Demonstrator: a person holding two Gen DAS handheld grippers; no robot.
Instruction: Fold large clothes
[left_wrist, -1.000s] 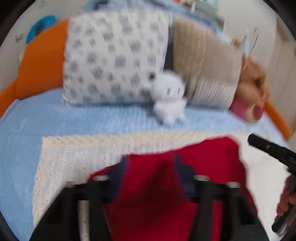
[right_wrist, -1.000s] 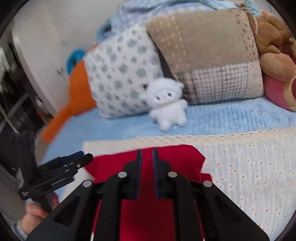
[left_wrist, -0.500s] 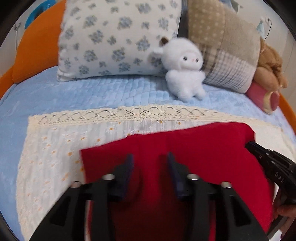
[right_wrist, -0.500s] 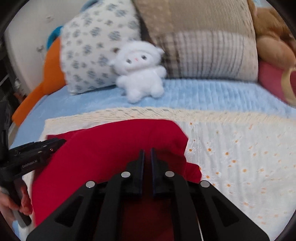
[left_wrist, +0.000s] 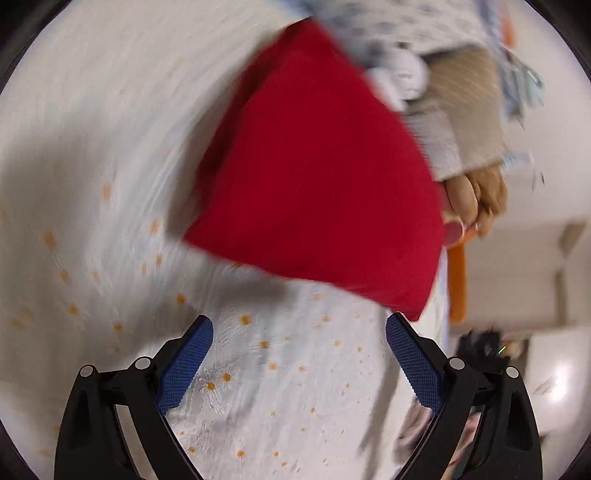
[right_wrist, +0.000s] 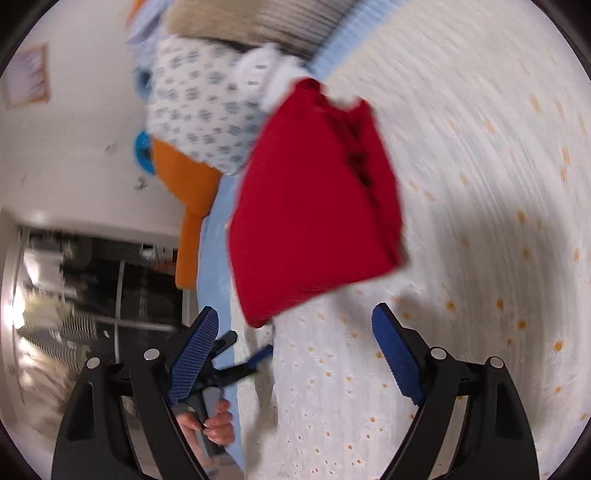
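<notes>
Both let go! The left gripper and right gripper, jaws just sprung wide with nothing between them, leave the folded red garment lying flat on the white daisy-embroidered bedspread, fold apparently finished.

Folded garment lies on the bed cover, which lies on the bed; left gripper sits at 6 o'clock of it, apart, nothing between its jaws. Pillows and a plush toy stand beyond the garment, toward 1 o'clock. Right wrist view: right gripper at 6 o'clock of the garment, left gripper at 7 o'clock, off the bed edge.
</notes>
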